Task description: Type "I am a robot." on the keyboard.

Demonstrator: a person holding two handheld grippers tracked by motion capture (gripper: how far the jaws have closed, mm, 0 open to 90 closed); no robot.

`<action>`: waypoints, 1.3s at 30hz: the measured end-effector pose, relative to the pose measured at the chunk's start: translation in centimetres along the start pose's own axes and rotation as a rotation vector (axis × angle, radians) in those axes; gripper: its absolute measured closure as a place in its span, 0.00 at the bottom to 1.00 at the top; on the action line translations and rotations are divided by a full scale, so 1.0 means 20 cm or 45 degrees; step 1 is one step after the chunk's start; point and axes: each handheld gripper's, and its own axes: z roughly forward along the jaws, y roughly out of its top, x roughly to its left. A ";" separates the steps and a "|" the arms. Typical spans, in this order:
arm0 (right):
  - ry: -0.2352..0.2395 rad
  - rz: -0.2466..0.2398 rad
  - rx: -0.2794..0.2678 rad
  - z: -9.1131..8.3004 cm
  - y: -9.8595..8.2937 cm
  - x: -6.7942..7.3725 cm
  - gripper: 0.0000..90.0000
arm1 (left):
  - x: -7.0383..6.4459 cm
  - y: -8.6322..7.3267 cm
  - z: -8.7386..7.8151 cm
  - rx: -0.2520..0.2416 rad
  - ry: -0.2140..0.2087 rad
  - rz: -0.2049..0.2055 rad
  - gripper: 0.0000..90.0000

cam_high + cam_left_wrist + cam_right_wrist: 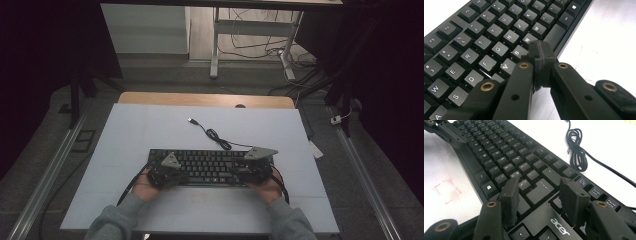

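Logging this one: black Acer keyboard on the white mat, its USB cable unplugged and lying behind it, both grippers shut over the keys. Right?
Not quite. The left gripper is shut, but the right gripper is open: the right gripper view shows its jaws apart above the keyboard. The rest holds, including the loose cable.

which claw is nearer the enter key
Right. The right claw hovers open just in front of the enter key, at the keyboard's right end; the left claw, shut, is over B and N, toward its left.

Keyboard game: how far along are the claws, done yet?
Done: the keyboard lies flat and both claws sit over it. In hand: the shut left claw hovers near the B key; the open right claw hangs above Enter. Left: the cable lies loose, unplugged.
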 end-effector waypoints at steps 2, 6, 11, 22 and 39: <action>-0.006 -0.001 0.001 0.00 0.00 0.00 0.56 | 0.00 0.00 0.00 0.004 0.001 -0.002 0.99; -0.006 -0.001 0.001 0.00 0.00 0.00 0.56 | 0.00 0.00 0.01 0.010 -0.001 -0.005 0.99; -0.002 -0.002 0.001 0.00 0.00 0.00 0.56 | 0.00 0.00 0.01 0.006 -0.004 -0.010 0.99; -0.002 -0.001 -0.001 0.00 0.00 0.00 0.56 | 0.00 -0.01 0.01 -0.020 0.024 -0.012 0.99; -0.003 0.000 -0.004 0.00 0.00 0.00 0.55 | 0.09 -0.02 -0.20 -0.258 0.136 -0.207 0.52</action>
